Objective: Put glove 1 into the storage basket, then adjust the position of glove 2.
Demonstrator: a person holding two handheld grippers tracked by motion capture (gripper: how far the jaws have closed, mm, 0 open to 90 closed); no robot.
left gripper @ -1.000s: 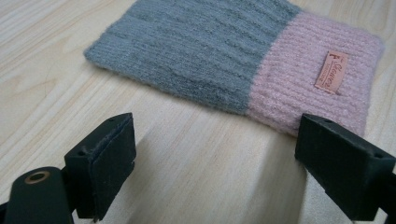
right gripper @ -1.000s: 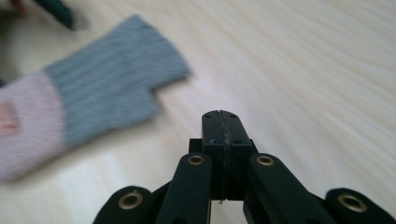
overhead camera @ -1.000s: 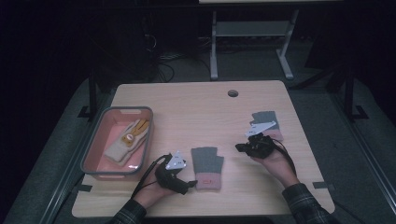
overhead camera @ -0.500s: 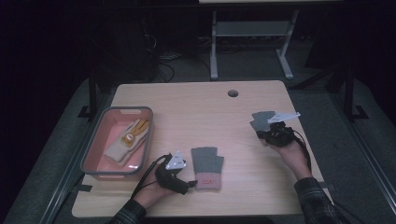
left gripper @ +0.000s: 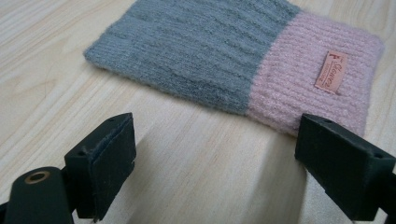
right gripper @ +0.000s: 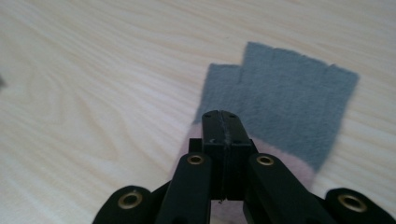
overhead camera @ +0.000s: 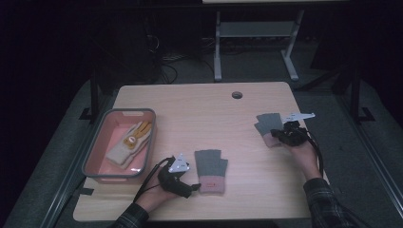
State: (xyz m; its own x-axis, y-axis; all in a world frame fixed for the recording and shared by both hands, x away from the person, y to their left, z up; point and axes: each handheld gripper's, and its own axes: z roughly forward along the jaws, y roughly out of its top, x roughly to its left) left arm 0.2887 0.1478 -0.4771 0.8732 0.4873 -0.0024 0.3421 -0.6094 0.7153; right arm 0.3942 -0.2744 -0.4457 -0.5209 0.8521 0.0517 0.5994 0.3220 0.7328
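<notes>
Knit ribs run along my near glove (left gripper: 224, 60), grey wool ending in a pink cuff (stitched tag). My left gripper (left gripper: 224, 154) gapes wide before it; my right gripper (right gripper: 223, 123) sits pressed together over the far glove (right gripper: 280, 98).

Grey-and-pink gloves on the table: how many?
2. One glove lies near the front edge, beside the left gripper. The other glove lies at the right, under the right gripper. The pink bin holds a different, cream-and-orange glove.

orange tag (left gripper: 330, 71) on glove's pink cuff (left gripper: 308, 79), script unreadable
</notes>
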